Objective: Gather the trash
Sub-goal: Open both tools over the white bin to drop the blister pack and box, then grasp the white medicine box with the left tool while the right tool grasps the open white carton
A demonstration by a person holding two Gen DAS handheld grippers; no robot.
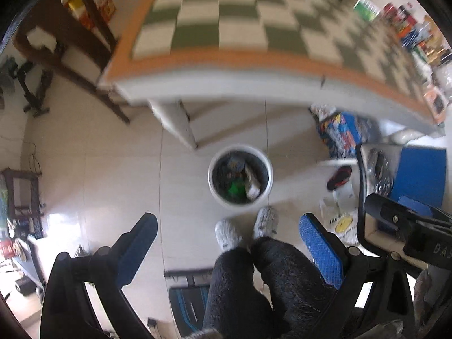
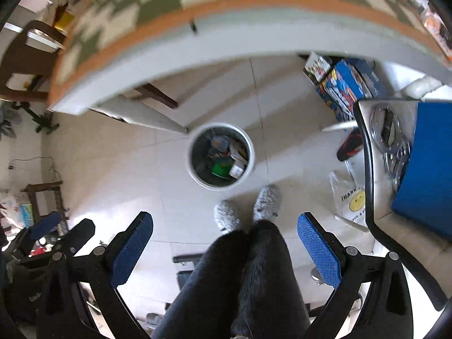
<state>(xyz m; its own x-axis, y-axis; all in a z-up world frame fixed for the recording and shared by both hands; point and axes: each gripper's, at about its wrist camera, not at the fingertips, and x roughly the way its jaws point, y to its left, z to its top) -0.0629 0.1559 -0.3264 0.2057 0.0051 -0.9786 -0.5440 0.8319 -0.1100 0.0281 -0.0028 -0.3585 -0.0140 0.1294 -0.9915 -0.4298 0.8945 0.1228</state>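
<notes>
I hold my left gripper [image 1: 228, 243] and right gripper [image 2: 224, 240] spread empty above the round white plastic bin [image 2: 221, 156] holding wrappers, seemingly after dropping trash.

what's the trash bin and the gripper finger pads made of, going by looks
Trash bin: probably plastic; smooth white round wall, dark liner or dark inside, hard to tell through blur. Finger pads: likely rubber or textured plastic; matte blue with a fine dotted grip pattern, set on black frames.
</notes>
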